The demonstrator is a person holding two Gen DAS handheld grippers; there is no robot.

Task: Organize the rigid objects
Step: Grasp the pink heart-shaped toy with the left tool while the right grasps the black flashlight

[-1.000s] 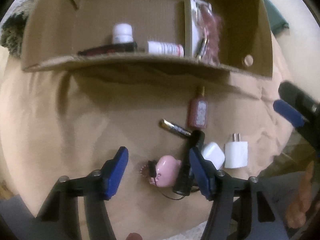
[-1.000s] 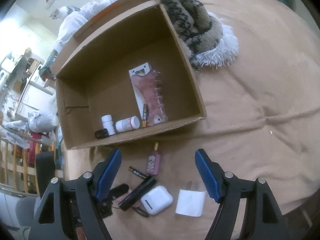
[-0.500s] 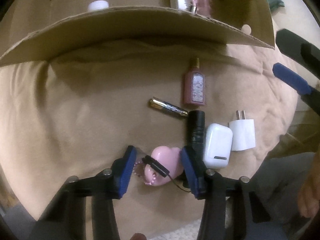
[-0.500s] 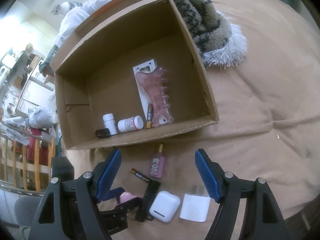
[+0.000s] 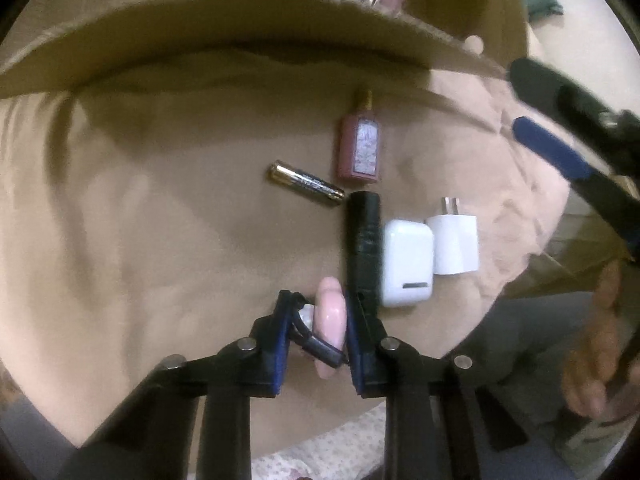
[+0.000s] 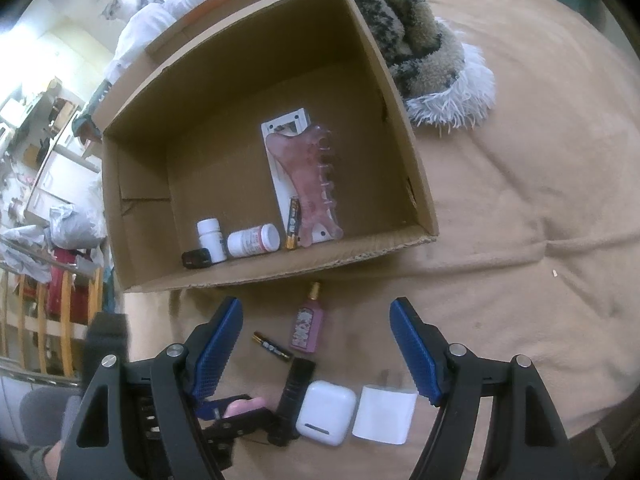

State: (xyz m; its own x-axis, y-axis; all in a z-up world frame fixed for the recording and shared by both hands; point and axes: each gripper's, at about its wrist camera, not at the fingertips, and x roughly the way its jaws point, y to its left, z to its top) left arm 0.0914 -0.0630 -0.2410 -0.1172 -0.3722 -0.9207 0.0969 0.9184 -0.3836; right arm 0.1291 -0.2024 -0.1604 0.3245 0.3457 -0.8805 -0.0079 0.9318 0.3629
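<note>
My left gripper [image 5: 316,308] is shut on a pink heart-shaped trinket [image 5: 331,320] with a black cord, low on the tan bedspread. Beside it lie a black tube [image 5: 363,240], a white earbud case [image 5: 407,266], a white charger plug [image 5: 456,242], a battery [image 5: 306,184] and a pink perfume bottle [image 5: 359,148]. My right gripper [image 6: 316,344] is open and empty, held above these same items [image 6: 326,412]. The cardboard box [image 6: 404,152] behind holds two white pill bottles [image 6: 253,240], a pink comb on a white card [image 6: 308,176], a battery and a small black item.
A fuzzy patterned blanket [image 6: 424,48] lies right of the box. The bed edge runs close below the loose items [image 5: 360,432]. Room clutter and a wooden rail [image 6: 48,304] show at the left. A hand [image 5: 592,352] holds the right gripper.
My left gripper moved down onto the pink heart trinket and closed on it, turning it on edge. The right gripper stayed open and shifted only slightly.
</note>
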